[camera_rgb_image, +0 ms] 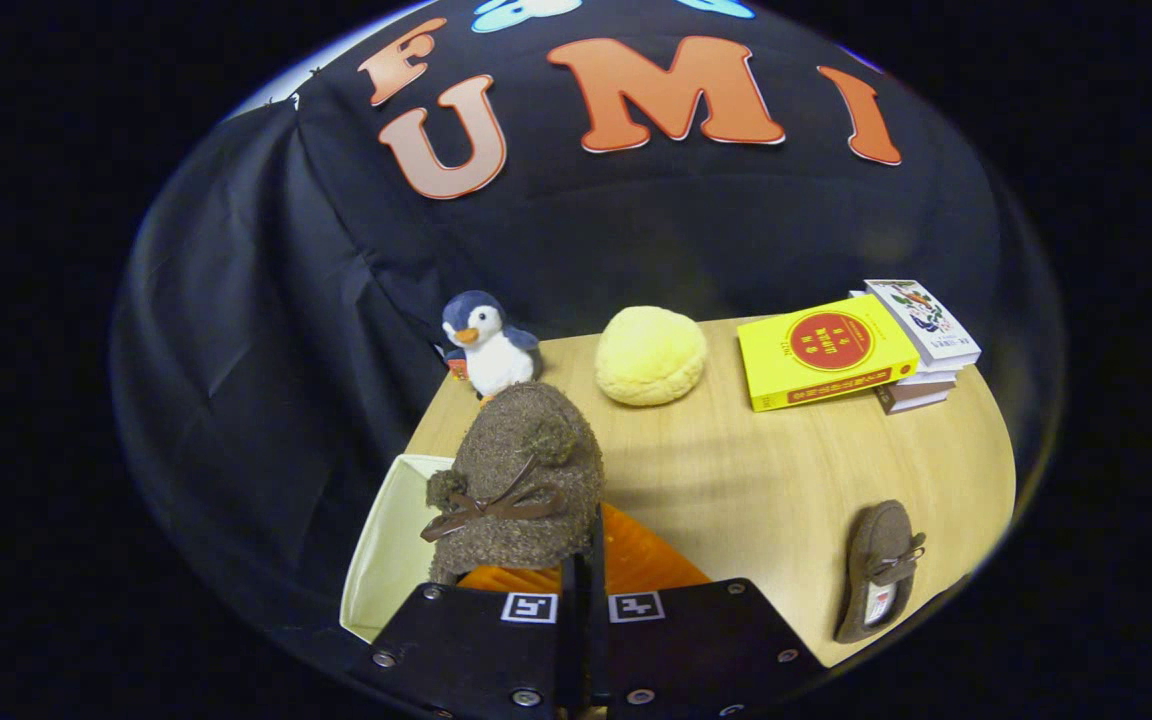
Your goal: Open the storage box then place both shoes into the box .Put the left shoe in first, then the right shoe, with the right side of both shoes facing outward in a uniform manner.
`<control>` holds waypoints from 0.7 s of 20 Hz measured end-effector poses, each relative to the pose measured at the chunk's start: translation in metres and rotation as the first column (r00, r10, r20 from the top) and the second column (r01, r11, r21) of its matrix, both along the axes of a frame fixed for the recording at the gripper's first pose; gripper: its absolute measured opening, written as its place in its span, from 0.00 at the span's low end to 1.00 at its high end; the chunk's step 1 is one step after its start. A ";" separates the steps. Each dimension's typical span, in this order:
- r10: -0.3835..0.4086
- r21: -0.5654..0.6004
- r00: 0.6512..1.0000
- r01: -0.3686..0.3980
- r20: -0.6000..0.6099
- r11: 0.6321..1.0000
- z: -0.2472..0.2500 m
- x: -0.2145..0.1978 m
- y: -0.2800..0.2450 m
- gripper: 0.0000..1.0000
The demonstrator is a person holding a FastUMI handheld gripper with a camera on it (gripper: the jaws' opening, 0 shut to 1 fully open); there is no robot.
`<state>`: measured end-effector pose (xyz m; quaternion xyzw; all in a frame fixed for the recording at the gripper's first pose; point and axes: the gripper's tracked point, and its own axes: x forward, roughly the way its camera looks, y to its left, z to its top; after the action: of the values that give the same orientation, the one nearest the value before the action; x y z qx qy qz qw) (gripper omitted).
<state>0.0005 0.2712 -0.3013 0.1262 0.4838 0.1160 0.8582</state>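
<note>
Wooden table (736, 480) against black cloth; gripper (581, 560) clamped on a shoe (521, 480) above the box (386, 550), contents partly hidden; second shoe (878, 570) near right.

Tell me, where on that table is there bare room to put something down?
The widest bare stretch of table lies between the yellow cushion, the books and the loose shoe. It is crowded near the gripper: its jaws are closed on the other shoe above the open box, with the penguin toy just beyond.
</note>
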 end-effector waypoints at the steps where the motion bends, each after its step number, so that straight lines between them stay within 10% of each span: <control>1: 0.013 0.008 1.000 -0.013 0.002 1.000 0.002 0.001 0.015 0.04; 14: 0.063 -0.070 0.987 -0.074 -0.146 0.995 -0.054 -0.037 0.127 0.05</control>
<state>-0.0370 0.3986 -0.3551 0.0850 0.5524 0.1177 0.8208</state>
